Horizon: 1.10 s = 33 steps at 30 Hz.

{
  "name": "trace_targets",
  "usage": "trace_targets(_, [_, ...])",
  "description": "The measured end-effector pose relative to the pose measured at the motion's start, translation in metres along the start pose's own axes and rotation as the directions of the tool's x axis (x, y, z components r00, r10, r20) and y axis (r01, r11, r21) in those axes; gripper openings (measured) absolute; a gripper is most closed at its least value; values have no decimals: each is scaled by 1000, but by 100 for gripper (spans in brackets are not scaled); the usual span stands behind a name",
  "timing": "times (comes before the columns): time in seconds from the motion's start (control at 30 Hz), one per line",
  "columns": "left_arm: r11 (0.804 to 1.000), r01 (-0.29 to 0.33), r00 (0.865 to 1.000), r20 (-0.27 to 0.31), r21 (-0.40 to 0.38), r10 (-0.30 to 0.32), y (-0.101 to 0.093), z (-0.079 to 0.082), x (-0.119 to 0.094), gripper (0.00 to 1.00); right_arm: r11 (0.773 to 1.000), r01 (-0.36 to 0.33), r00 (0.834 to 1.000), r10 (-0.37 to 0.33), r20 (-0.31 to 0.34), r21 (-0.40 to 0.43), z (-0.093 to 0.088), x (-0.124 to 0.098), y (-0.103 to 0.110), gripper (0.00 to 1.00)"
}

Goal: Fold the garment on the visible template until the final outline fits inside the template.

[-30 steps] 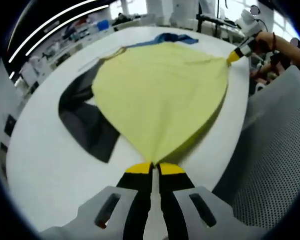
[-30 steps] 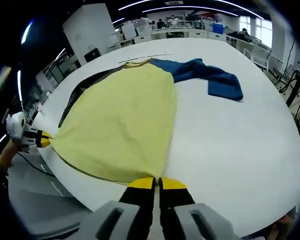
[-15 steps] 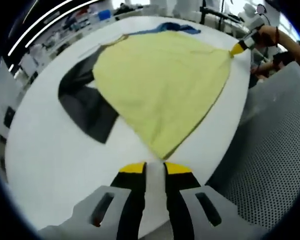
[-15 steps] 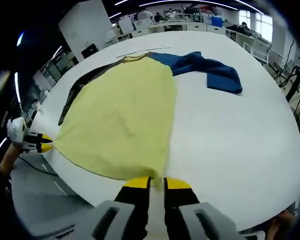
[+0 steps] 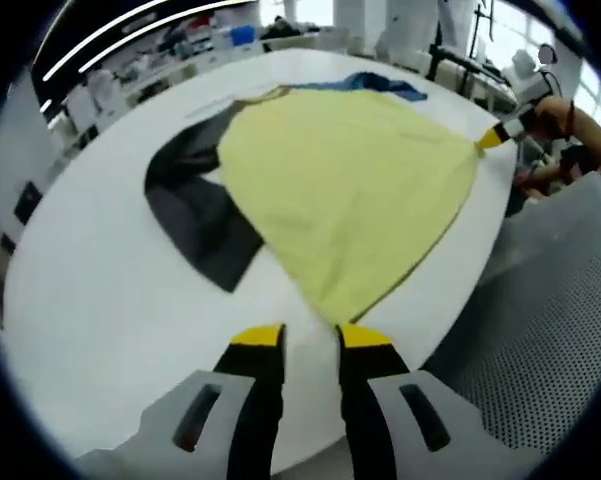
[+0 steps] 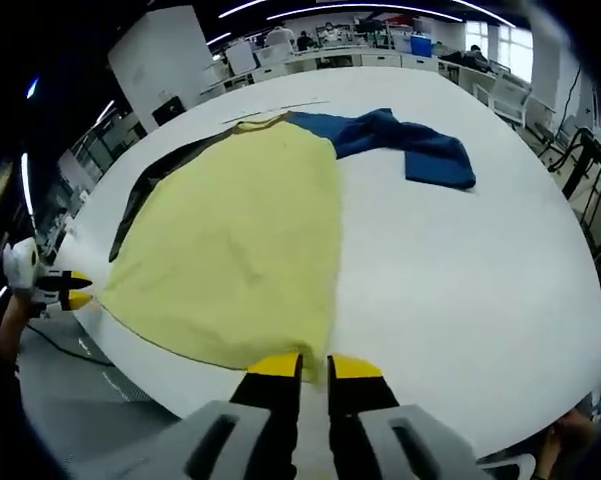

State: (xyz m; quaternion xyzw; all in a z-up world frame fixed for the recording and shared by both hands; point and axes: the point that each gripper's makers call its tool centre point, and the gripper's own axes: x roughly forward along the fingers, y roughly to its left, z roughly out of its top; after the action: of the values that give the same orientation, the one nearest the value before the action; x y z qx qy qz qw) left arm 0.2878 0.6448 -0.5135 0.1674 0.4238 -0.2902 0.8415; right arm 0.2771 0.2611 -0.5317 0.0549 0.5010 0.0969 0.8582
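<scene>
We see a yellow garment (image 5: pixel 350 185) spread flat on the white table (image 5: pixel 100 330), overlapping a dark grey template (image 5: pixel 195 205) along one edge, a blue cloth (image 6: pixel 405 145) just beyond its far end. Our left gripper (image 5: pixel 310 335) hovers off the garment's near corner, jaws parted, empty. Our right gripper (image 6: pixel 313 366) hovers at another corner, jaws slightly apart, holding nothing.
</scene>
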Motion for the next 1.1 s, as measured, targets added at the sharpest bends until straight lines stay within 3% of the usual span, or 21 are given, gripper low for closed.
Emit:
trace_targets(0.13, [1000, -1, 1000, -10, 0, 1, 1, -2, 0, 16, 994, -45, 997, 38, 71, 104, 15, -2, 6, 5])
trace_targets(0.27, [1000, 1, 1000, -10, -3, -1, 0, -3, 0, 16, 999, -4, 998, 1, 62, 42, 24, 2, 4, 5])
trace_targets(0.4, [1000, 5, 1000, -6, 0, -5, -1, -1, 1, 15, 1000, 12, 1000, -12, -19, -14, 8, 18, 6, 6])
trace_targets(0.43, [1000, 6, 1000, -3, 1, -6, 0, 0, 1, 15, 1000, 14, 999, -15, -32, -17, 3, 19, 7, 6])
trace_targets(0.47, [1000, 5, 1000, 1, 1, -5, 0, 1, 0, 15, 998, 34, 999, -34, 0, -48, 8, 15, 5, 6])
trace_targets(0.5, [1000, 4, 1000, 4, 1, -4, 0, 1, 0, 15, 996, 47, 998, -50, -42, -72, 0, 12, 2, 6])
trace_targets(0.57, [1000, 1, 1000, 6, 3, -1, 2, 1, -1, 15, 995, 57, 996, -63, -67, -87, -6, 10, -1, 7])
trace_targets(0.8, [1000, 2, 999, 44, -14, -1, 3, 7, -4, 17, 997, 45, 997, -49, -60, -65, -11, 7, -3, 7])
trace_targets(0.97, [999, -2, 998, 63, -48, 5, 5, 11, -7, 23, 998, 34, 998, -37, -60, -48, -11, 6, -3, 7])
trace_targets(1.1, [993, 8, 994, 114, -119, 5, 6, 18, -11, 30, 998, -7, 999, 5, 44, 56, 9, 2, -2, 9])
